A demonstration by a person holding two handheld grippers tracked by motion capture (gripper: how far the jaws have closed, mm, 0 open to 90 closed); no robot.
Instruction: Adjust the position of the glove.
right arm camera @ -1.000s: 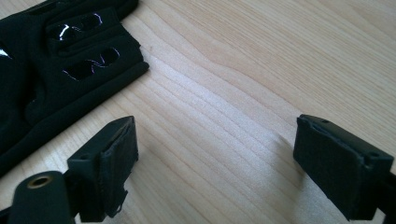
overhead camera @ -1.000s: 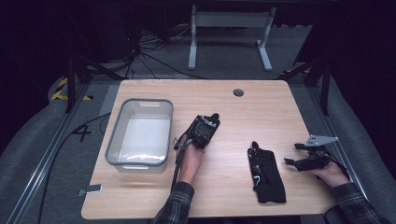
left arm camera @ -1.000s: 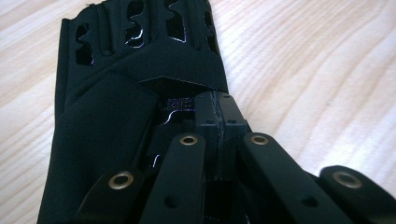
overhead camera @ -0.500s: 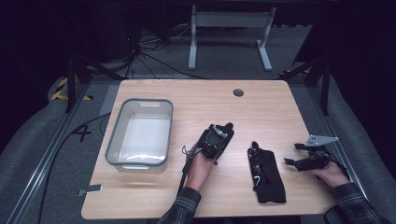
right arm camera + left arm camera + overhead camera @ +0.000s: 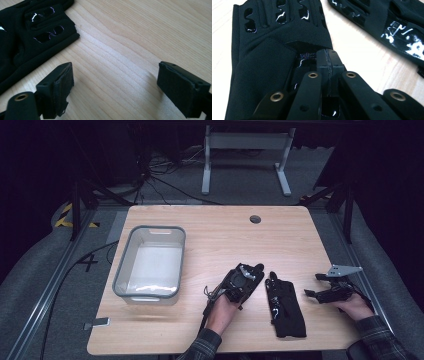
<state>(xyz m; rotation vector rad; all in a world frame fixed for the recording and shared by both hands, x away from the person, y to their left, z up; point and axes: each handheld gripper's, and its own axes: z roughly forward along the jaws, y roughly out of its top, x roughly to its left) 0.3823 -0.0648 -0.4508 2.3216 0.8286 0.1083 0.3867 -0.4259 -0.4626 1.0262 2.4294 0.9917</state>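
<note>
In the left gripper view my left gripper (image 5: 328, 56) is shut, its tips pinching the cuff edge of a black glove (image 5: 262, 62) with glossy patches that lies under the jaws on the wood. From the high view this left gripper (image 5: 254, 270) sits at the table's middle front, just left of a second black glove (image 5: 286, 306) lying flat. That second glove (image 5: 387, 20) also crosses the upper right of the left gripper view. My right gripper (image 5: 312, 286) rests open near the right edge. Its jaws (image 5: 115, 92) stand wide over bare wood, the flat glove (image 5: 32, 30) off to their left.
A clear plastic bin with a grey rim (image 5: 120, 265) stands on the left half of the wooden table (image 5: 225, 235). A round cable hole (image 5: 255, 219) sits at the far edge. Cables and a metal stand lie on the floor beyond.
My left gripper has slid right and toward the near edge with its glove, ending close beside the flat glove. The right gripper has stayed put.
</note>
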